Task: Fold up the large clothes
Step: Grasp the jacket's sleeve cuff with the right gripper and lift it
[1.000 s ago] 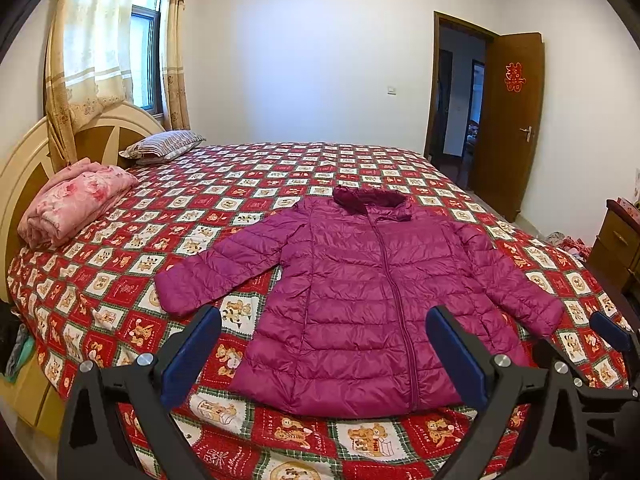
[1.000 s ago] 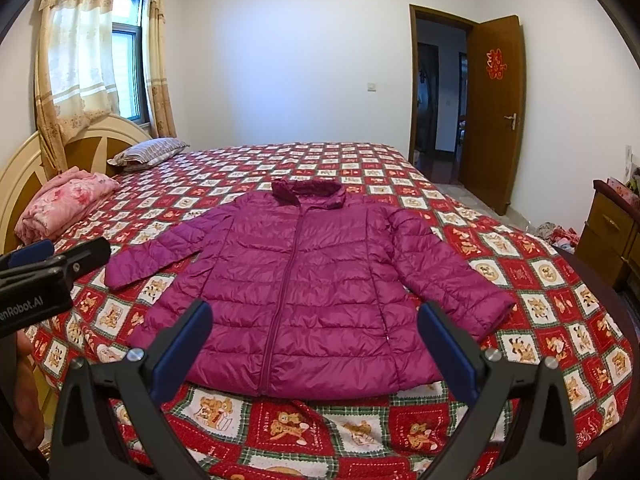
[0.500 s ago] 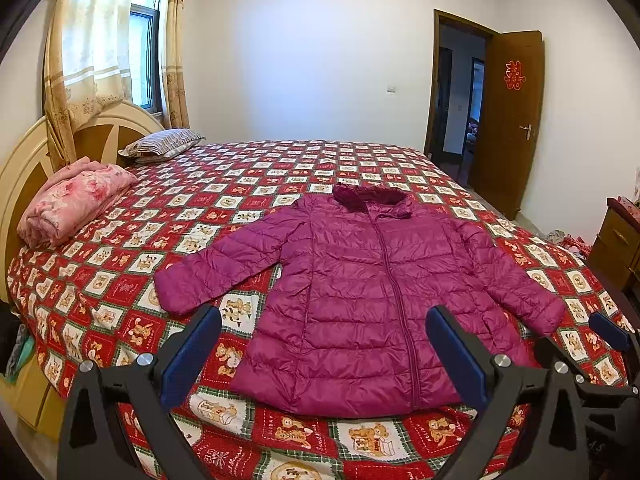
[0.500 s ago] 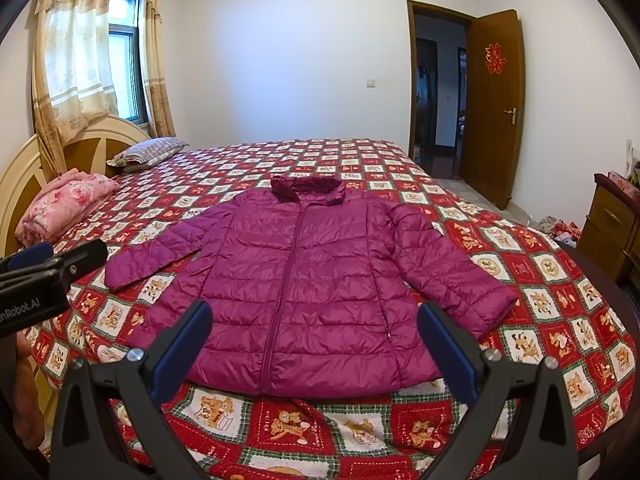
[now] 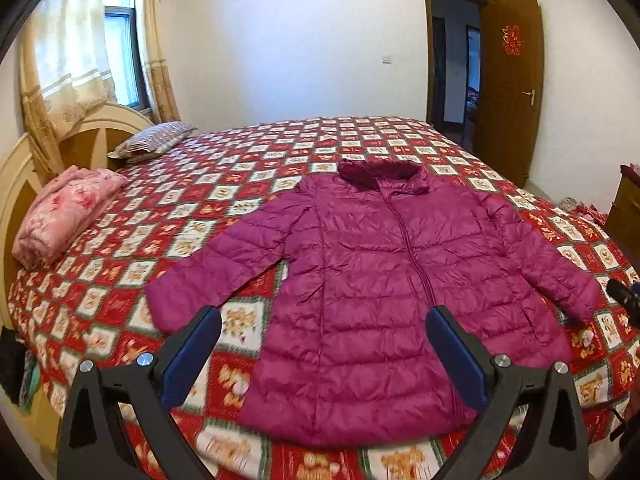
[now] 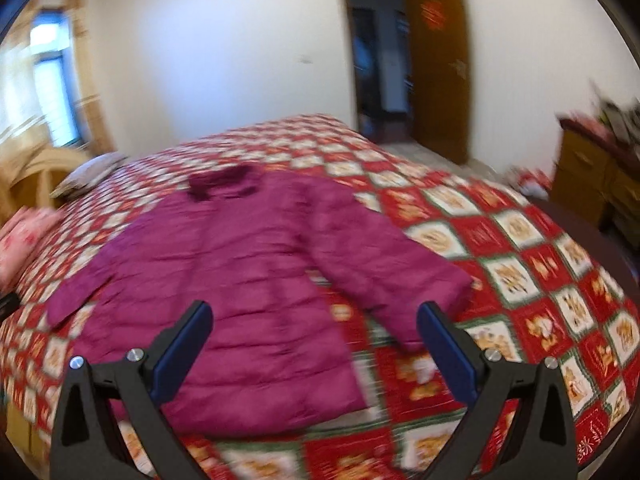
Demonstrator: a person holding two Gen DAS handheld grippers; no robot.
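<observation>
A magenta quilted down jacket (image 5: 368,288) lies flat and zipped on the bed, collar toward the far wall, both sleeves spread out. My left gripper (image 5: 322,344) hangs open above the jacket's lower hem, left of the zip, holding nothing. In the right wrist view the jacket (image 6: 240,280) fills the left half, blurred. My right gripper (image 6: 316,338) is open and empty above the gap between the hem and the right sleeve cuff (image 6: 436,296). A tip of the right gripper (image 5: 624,298) shows at the left view's right edge.
The bed has a red checked quilt (image 5: 192,216). A folded pink blanket (image 5: 64,216) and a striped pillow (image 5: 156,140) lie by the headboard (image 5: 24,168). A wooden dresser (image 6: 596,176) stands at the right. An open door (image 5: 508,88) is at the far right.
Both grippers moved forward toward the jacket. The right one swung right toward the right sleeve, its view now blurred. Both stay open and empty.
</observation>
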